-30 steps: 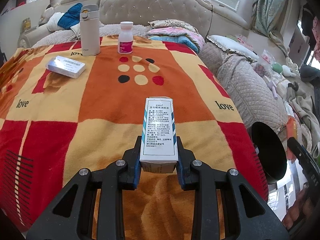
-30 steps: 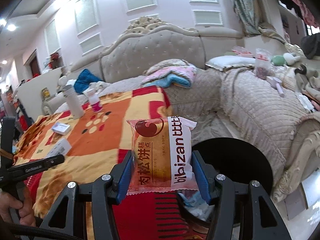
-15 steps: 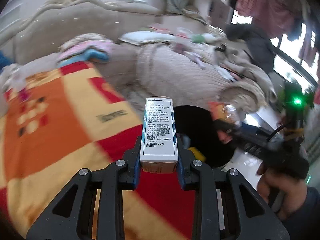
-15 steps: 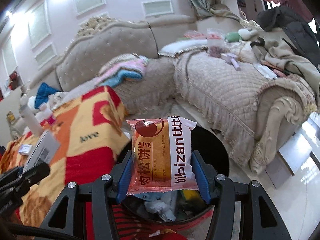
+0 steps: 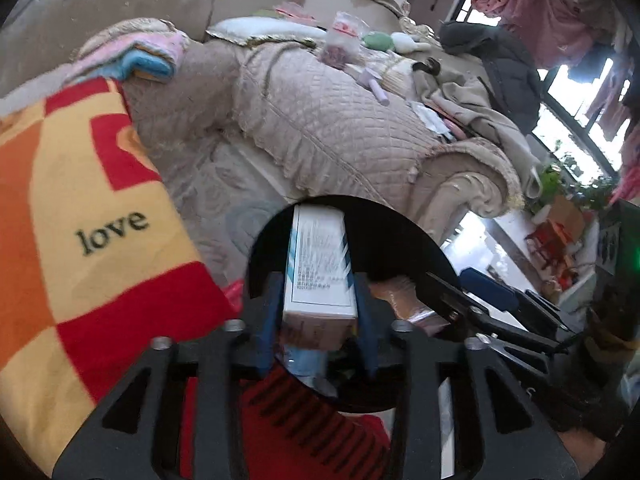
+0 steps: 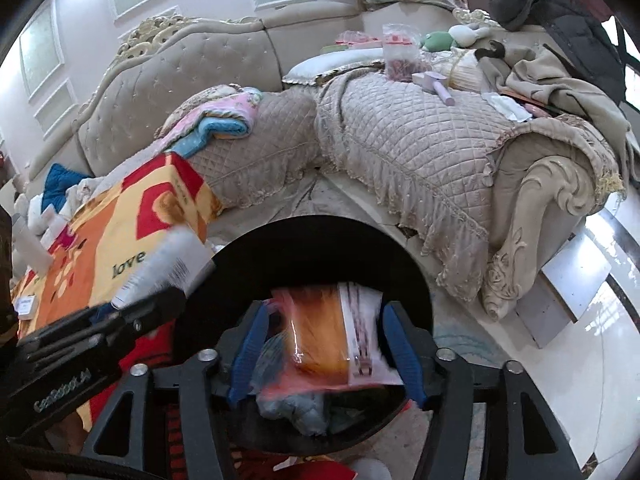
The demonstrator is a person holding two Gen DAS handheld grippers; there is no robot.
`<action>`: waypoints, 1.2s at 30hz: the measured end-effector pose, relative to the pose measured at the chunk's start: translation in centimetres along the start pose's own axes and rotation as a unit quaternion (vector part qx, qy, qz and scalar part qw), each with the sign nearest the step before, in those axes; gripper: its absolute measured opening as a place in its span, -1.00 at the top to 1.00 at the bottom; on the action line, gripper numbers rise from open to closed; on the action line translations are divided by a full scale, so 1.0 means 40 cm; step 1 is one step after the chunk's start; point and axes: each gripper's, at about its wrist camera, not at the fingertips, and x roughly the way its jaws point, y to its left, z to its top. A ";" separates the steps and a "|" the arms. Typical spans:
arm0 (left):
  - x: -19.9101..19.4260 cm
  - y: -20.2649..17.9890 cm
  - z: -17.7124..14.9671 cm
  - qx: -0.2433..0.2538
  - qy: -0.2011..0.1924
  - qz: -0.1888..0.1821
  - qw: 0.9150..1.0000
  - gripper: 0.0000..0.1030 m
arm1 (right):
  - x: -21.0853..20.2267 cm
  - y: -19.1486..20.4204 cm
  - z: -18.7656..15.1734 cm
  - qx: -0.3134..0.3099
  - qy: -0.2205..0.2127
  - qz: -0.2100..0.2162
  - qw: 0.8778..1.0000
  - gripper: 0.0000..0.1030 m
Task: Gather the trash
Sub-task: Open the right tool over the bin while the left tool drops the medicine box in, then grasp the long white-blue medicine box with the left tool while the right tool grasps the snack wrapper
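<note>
Both views are daylit and fairly bright. In the left wrist view the window (image 5: pixel 576 92) at the right is blown out, and the floor (image 6: pixel 592 344) shows white glare in the right wrist view. The bin (image 6: pixel 320 248) interior stays deep black. Motion blur smears the packet (image 6: pixel 340 336) and box (image 6: pixel 168 268); the sofa (image 6: pixel 420 148) is sharp. Fisheye bending curves the edges, with dark vignetted corners.
</note>
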 end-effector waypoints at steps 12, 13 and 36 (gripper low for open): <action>-0.130 0.093 -0.023 -0.071 -0.051 0.052 0.995 -0.23 | -0.046 0.035 0.020 0.017 -0.051 -0.007 0.999 -0.24; -0.156 0.107 -0.028 -0.078 -0.061 0.062 0.993 -0.23 | -0.049 0.047 0.021 0.014 -0.054 -0.002 0.998 -0.25; -0.621 1.063 -0.294 -0.452 -0.153 0.185 0.859 -0.28 | 0.007 0.604 -0.126 -0.213 -0.007 0.183 0.960 -0.30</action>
